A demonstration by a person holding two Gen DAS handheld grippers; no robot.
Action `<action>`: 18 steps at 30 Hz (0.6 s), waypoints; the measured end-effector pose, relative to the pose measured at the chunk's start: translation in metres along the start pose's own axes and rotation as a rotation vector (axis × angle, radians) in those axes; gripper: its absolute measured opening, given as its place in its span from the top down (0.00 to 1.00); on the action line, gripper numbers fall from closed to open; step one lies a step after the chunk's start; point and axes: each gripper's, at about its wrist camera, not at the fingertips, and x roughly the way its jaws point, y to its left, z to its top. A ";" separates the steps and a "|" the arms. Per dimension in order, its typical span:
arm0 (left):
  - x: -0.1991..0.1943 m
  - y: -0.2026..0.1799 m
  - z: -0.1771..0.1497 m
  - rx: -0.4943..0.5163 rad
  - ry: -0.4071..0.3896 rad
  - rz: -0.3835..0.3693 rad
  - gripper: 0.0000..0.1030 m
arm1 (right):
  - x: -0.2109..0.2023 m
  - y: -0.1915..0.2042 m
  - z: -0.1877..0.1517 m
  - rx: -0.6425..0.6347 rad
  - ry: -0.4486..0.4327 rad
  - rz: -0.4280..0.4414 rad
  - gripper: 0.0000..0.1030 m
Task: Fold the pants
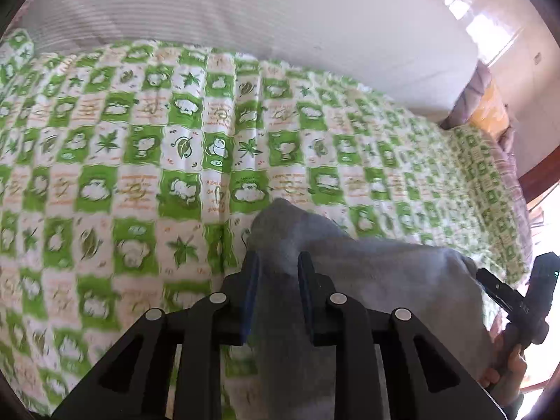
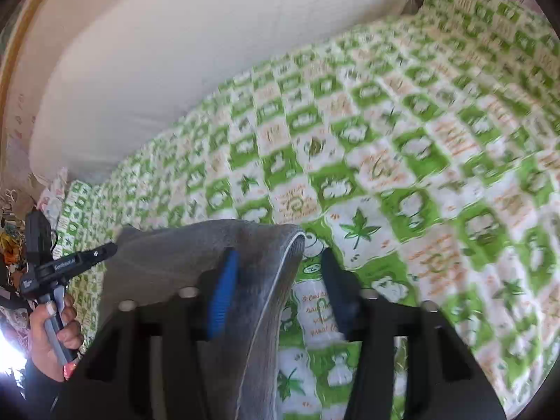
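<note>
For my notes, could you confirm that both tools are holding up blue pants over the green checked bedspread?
Not quite: the pants are grey, as the left wrist view shows; only the tools' pads are blue. The rest stands: the left tool and right tool hold them above the green checked bedspread.

open bedspread (image 1: 140, 175) ahead, wall (image 1: 315, 10) behind

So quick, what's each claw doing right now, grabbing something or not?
Left gripper: shut on the grey pants.
Right gripper: open; the grey pants drape over its left finger, and the other finger stands apart.
</note>
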 end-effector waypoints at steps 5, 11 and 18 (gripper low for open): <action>-0.025 -0.007 -0.037 -0.019 -0.006 -0.036 0.45 | -0.024 0.001 -0.013 0.039 -0.014 0.111 0.30; -0.009 -0.011 -0.077 -0.067 0.089 -0.082 0.40 | -0.012 0.006 -0.045 0.045 0.069 0.141 0.21; 0.001 -0.006 -0.092 -0.136 0.112 -0.118 0.33 | -0.002 -0.004 -0.055 0.088 0.084 0.170 0.17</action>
